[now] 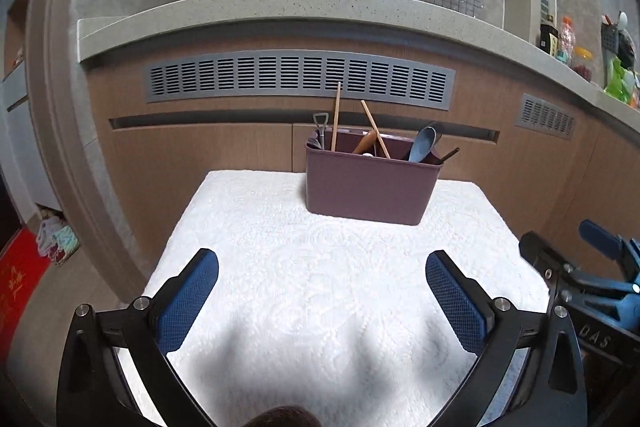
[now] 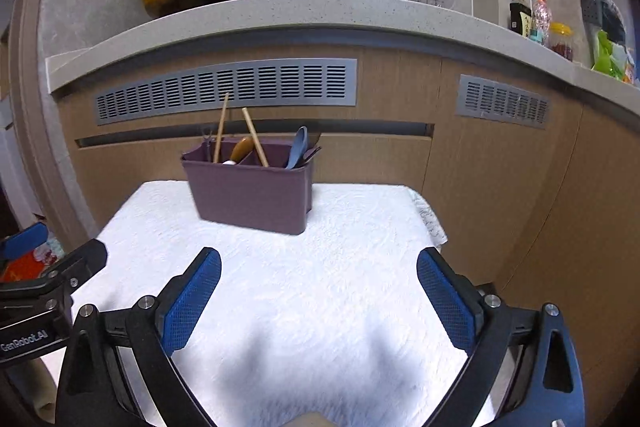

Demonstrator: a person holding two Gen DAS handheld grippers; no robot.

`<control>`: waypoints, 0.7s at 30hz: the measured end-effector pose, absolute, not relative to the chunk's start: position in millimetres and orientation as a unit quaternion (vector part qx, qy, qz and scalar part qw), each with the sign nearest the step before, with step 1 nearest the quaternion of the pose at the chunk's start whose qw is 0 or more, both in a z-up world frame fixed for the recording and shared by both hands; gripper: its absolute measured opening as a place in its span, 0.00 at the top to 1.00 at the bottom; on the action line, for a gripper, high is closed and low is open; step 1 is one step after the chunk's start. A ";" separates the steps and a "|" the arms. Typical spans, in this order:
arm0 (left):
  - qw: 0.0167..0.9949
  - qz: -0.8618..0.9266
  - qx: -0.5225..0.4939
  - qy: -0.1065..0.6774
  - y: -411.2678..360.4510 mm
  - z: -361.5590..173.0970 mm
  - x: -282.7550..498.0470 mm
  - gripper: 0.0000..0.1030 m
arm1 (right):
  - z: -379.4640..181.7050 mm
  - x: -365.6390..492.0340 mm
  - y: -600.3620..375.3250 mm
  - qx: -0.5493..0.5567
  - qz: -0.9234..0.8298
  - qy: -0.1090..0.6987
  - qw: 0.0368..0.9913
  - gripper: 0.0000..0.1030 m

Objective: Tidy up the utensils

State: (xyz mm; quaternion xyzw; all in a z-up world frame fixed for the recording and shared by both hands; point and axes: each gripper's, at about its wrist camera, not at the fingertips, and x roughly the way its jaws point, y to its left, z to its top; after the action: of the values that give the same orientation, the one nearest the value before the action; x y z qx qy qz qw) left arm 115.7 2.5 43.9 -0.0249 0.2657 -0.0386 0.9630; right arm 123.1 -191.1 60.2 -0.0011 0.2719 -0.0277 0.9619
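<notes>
Both grippers empty, utensils already in caddy.
Left gripper and right gripper fingers wide, holding nothing. Caddy stands ahead at worktop's far edge, chopsticks upright; neither hand clearly nearer.

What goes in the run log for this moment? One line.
left gripper: open, empty | right gripper: open, empty | utensils: in purple caddy | white cloth: bare

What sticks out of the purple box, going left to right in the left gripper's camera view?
Inside the purple box: metal shovel-shaped handle → upright chopstick → brown wooden handle → leaning chopstick → blue spoon → dark thin handle.
</notes>
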 end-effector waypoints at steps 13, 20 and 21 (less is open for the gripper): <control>0.962 -0.032 -0.014 0.272 2.5 45.7 103.8 0.00 | 63.0 103.6 -195.8 0.001 -0.028 0.271 0.962 0.04; 0.961 -0.036 -0.013 0.275 0.3 44.4 103.1 0.00 | 61.6 103.6 -197.4 0.002 -0.031 0.274 0.961 0.04; 0.961 -0.036 -0.013 0.275 0.0 44.5 102.9 0.00 | 61.7 103.3 -197.7 0.003 -0.031 0.274 0.961 0.04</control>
State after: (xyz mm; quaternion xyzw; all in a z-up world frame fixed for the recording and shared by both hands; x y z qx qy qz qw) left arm 102.9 0.0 44.5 -0.0130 0.2753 -0.0361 0.9606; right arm 103.3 -197.7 61.7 0.0030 0.2737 -0.0307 0.9613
